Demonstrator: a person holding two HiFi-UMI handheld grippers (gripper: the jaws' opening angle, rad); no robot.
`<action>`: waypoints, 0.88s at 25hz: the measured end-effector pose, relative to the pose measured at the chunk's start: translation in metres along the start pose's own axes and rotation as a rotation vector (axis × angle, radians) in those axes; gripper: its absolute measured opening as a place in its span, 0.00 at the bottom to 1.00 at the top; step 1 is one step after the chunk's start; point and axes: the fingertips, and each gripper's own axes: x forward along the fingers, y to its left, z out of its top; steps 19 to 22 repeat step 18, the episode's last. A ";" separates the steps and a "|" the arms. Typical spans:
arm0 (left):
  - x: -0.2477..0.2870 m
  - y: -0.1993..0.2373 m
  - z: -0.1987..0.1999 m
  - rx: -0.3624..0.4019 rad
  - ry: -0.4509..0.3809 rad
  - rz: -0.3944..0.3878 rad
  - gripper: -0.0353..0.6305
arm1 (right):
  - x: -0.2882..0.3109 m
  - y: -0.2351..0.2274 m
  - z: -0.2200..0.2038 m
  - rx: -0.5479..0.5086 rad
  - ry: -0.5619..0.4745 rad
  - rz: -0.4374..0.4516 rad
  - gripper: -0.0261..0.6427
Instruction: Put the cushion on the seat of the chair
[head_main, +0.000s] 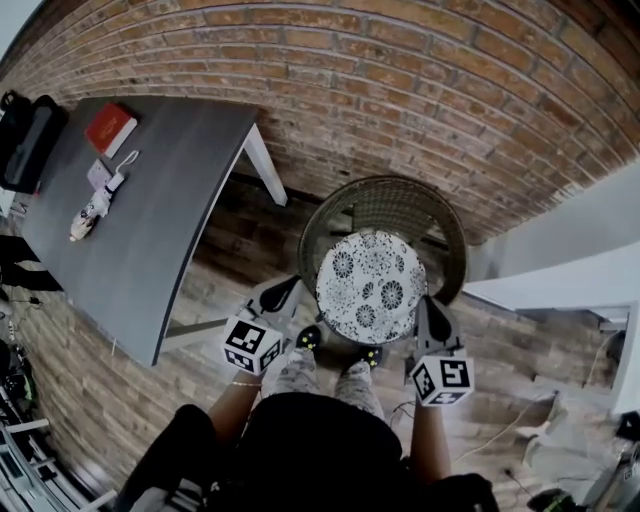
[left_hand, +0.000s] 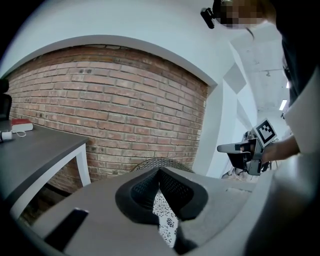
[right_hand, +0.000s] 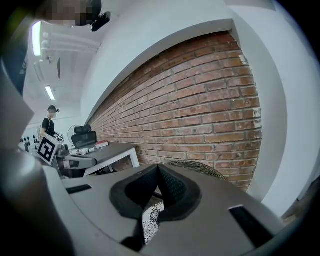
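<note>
Head view: the left gripper (head_main: 300, 288) and right gripper (head_main: 426, 305) pinch the round patterned cushion (head_main: 370, 287) by opposite edges. The cushion is held up over the wicker chair (head_main: 385, 195), roughly above the seat. It doesn't look set down yet. The grey table (head_main: 150, 210) is off to the left, well apart.

Left gripper view: jaws closed tight on the cushion fabric (left_hand: 166, 220), with the chair rim (left_hand: 161, 162) just beyond.

Right gripper view: same here, jaws clamped on the cushion edge (right_hand: 150, 220), chair (right_hand: 200, 167) ahead.

Step, I'd say: carry and position over the seat. Next move needs both sides lowered evenly and the cushion centred inside the chair rim. Let go only once it's resting.
</note>
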 end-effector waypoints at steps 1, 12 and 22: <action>0.000 0.001 0.001 -0.005 -0.003 0.000 0.06 | 0.000 0.000 0.001 -0.002 -0.003 0.000 0.04; -0.001 -0.001 0.000 -0.006 0.005 -0.006 0.06 | -0.004 -0.001 -0.001 -0.005 0.003 -0.003 0.04; -0.002 0.003 0.004 0.001 -0.003 -0.004 0.06 | -0.001 0.002 0.001 -0.008 0.005 -0.003 0.04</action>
